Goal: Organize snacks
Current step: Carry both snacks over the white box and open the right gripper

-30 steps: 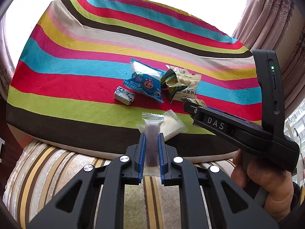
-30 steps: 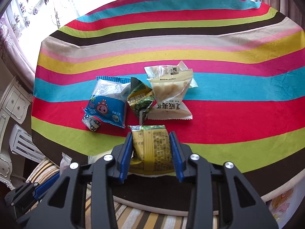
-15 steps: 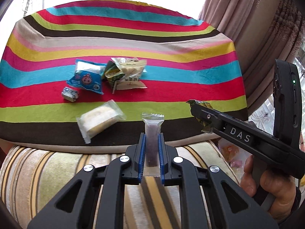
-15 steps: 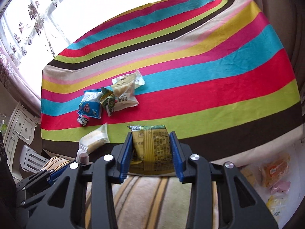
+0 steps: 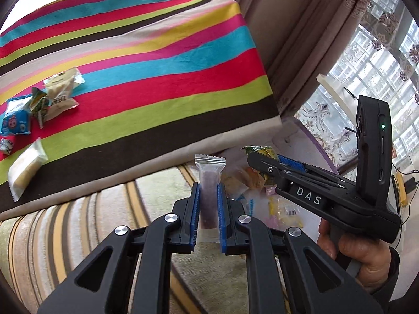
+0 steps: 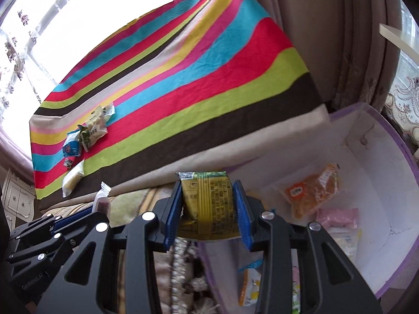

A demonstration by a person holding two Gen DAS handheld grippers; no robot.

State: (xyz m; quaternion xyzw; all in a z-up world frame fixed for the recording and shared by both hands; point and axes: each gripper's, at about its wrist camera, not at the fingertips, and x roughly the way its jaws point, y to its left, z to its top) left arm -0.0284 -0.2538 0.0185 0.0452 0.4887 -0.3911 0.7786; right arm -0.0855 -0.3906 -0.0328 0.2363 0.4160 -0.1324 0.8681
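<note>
A: What is the left hand-held gripper (image 5: 208, 204) carrying?
B: Its blue pads are clamped on a slim clear-wrapped bar with a dark purple filling (image 5: 208, 196), which stands upright between them with its crimped top sticking out past the fingertips.

A: And the right hand-held gripper (image 6: 208, 209)?
B: It is closed on a yellow-green snack packet (image 6: 208, 204), printed side up, squeezed between both pads. A hand (image 5: 358, 256) grips its handle, to the right of the left hand-held gripper.

A: What lies beyond them?
B: Just ahead and to the right of the right hand-held gripper is a white box with a purple rim (image 6: 398, 141). Inside it lie an orange packet (image 6: 314, 191), a pink packet (image 6: 337, 217) and a few others, partly hidden by the fingers. The held yellow-green packet hovers near the box's left edge.

A: Anything remaining on the tabletop?
B: Well off to the left of both hand-held grippers, on the striped cloth (image 5: 157, 60), sits a cluster: a blue cartoon packet (image 5: 14, 120), a small green packet (image 5: 39, 104), a pale cream packet (image 5: 61, 94), a tiny red-and-white sweet (image 5: 6, 145) and a clear-wrapped pale cake (image 5: 25, 167) near the cloth's front edge.

A: And below the left hand-held gripper?
B: A striped cushion (image 5: 78, 225).
</note>
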